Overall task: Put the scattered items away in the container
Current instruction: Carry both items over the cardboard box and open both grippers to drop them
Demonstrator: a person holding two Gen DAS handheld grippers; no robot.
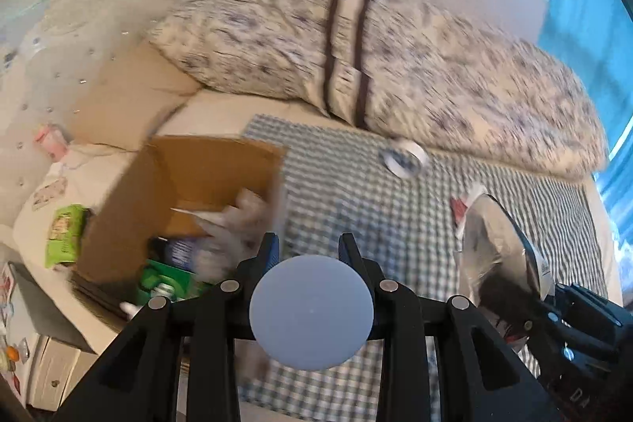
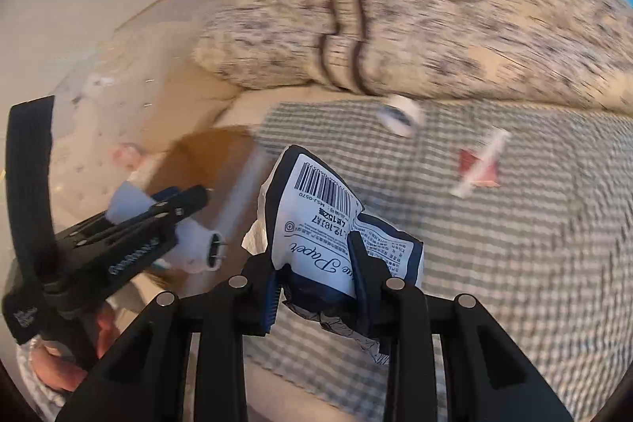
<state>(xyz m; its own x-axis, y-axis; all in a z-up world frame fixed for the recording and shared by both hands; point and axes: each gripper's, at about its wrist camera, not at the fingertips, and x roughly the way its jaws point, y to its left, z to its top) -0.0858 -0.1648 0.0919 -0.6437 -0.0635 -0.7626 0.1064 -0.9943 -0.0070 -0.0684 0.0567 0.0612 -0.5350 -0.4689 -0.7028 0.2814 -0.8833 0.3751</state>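
Right claw (image 2: 316,263): pinching a blue-and-white tissue pack (image 2: 340,216), barcode side up, held above the checked blanket (image 2: 514,263) on the bed. A corner of white tissue sticks out at the pack's left edge.

Left claw (image 1: 308,244): fingers spread, nothing between them. It hangs at the right rim of the cardboard box (image 1: 190,184). In the right wrist view the left claw (image 2: 198,196) appears at the left, over the same box (image 2: 209,153).

Box: stands open at the left edge of the blanket. It contains a green package (image 1: 170,279), a dark item and crumpled white material; blur prevents finer identification.

Items on the blanket:
- Tape roll (image 2: 401,117), near the far edge, just beside the patterned quilt (image 2: 435,26).
- Red-and-white packet (image 2: 478,165), toward the right side, well apart from the box.

A green pouch (image 1: 63,236) lies outside the box, to its left
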